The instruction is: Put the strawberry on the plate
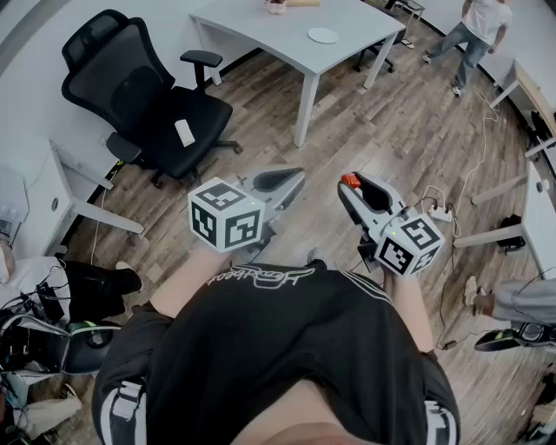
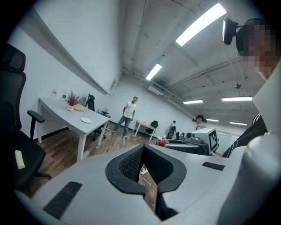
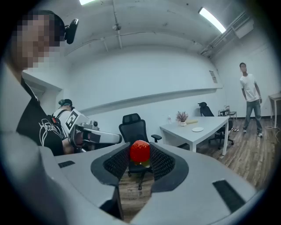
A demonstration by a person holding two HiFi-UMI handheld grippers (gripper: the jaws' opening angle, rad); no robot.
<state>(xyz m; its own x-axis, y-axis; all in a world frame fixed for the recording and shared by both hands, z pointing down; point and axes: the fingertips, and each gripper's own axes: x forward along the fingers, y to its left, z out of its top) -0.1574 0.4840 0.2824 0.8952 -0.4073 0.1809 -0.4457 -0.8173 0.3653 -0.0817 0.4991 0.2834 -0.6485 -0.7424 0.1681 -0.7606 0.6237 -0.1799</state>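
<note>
A red strawberry (image 3: 140, 152) sits pinched between the black pads of my right gripper (image 3: 139, 151), held up in the air in front of the person's body. The head view shows that gripper (image 1: 352, 183) with the strawberry (image 1: 349, 181) at its tip. Beside it my left gripper (image 1: 291, 178) is shut and holds nothing; in its own view the jaw tips (image 2: 143, 148) meet, and the strawberry (image 2: 163, 143) shows off to the right. The small white plate (image 1: 322, 36) lies on a white table (image 1: 261, 30) across the room, far from both grippers, and the same plate (image 3: 197, 129) shows small in the right gripper view.
A black office chair (image 1: 148, 104) stands left of the table on the wooden floor. A person (image 1: 476, 30) walks at the far right. A power strip and cables (image 1: 439, 213) lie on the floor to the right. Bags (image 1: 52, 330) sit at the left, and a small flower pot (image 1: 276, 7) stands on the table.
</note>
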